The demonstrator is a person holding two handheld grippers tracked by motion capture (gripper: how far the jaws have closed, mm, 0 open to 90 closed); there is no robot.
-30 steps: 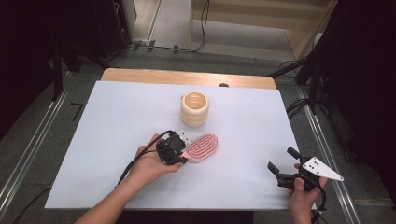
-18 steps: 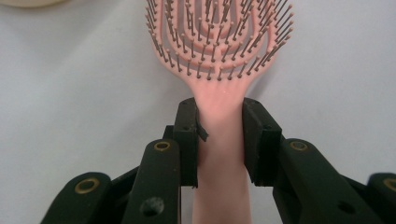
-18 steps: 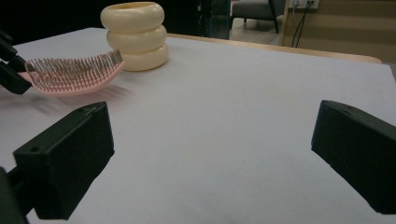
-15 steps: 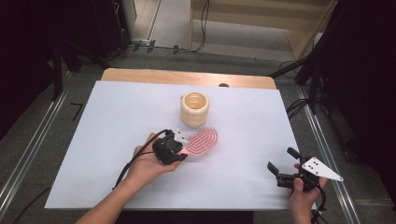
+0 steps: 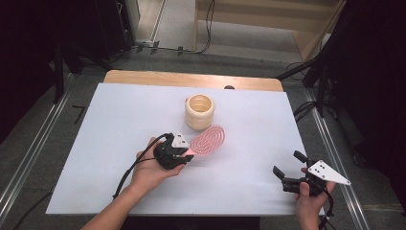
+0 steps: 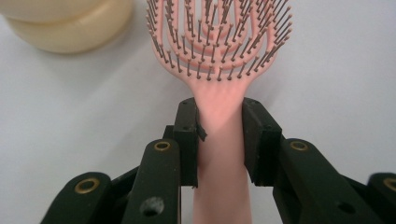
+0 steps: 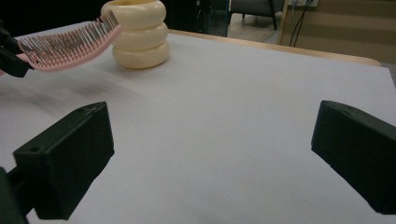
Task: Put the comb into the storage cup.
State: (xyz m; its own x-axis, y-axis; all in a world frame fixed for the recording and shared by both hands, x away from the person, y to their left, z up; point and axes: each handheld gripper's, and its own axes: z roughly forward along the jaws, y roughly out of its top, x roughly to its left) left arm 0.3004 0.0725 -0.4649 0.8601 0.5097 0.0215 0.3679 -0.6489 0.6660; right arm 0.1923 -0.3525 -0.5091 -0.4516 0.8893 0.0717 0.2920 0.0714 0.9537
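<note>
Left gripper point(image 6: 219, 133): fingers clamped on pink hairbrush point(image 5: 208, 139) handle, likely bound for cream holder point(image 5: 199, 111)
Right gripper point(image 5: 289, 175): fingers apart, idle over table point(image 5: 110, 124)

Left gripper point(image 5: 184, 155) jaws clamped; right gripper point(image 5: 286, 170) jaws spread.
</note>
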